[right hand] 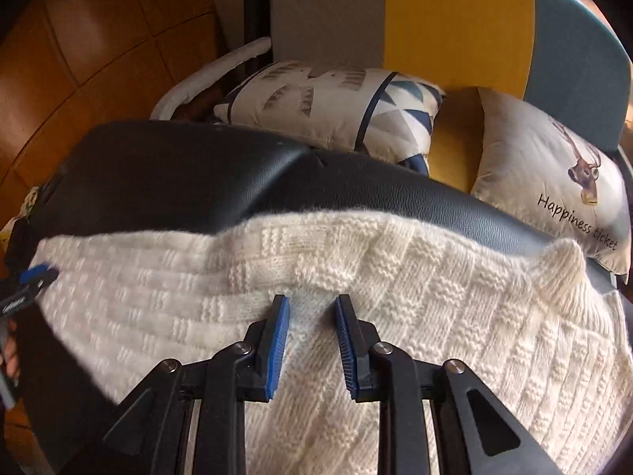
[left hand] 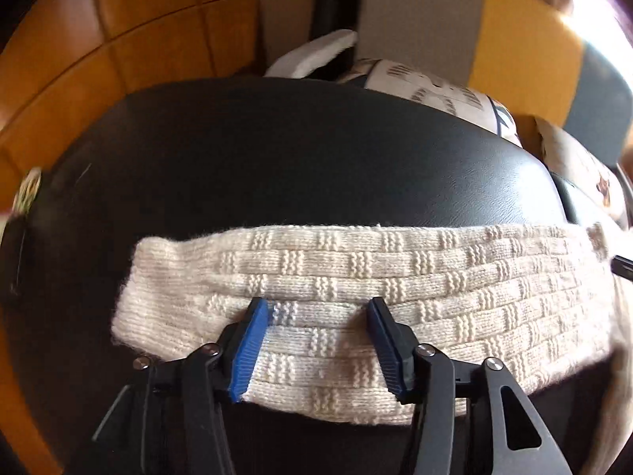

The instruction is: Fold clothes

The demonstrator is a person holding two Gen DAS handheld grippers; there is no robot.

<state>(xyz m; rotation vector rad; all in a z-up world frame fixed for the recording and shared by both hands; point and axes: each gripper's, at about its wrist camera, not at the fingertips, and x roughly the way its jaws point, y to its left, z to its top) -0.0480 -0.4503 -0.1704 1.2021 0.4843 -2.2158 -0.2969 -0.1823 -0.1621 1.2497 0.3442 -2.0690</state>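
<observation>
A cream knitted sweater (right hand: 395, 297) with a basket-weave pattern lies on a black leather seat (right hand: 178, 174). In the left wrist view one long sleeve (left hand: 395, 277) stretches flat from left to right across the leather (left hand: 296, 150). My left gripper (left hand: 317, 306) hovers open over the sleeve's near half, with the knit showing between its blue pads (left hand: 247, 352). My right gripper (right hand: 311, 301) is open with a narrower gap, low over the sweater's body, where a small ridge of knit rises between the fingers. Each gripper's tip shows at the edge of the other's view: the left gripper (right hand: 35, 277) and the right gripper (left hand: 623, 265).
Behind the seat lie a patterned cushion (right hand: 336, 107) and a cushion with a deer print (right hand: 554, 174), against a grey, yellow and teal backrest (right hand: 455, 19). An orange tiled floor (left hand: 99, 59) lies to the left. A white curved object (right hand: 205, 75) sits at the seat's far edge.
</observation>
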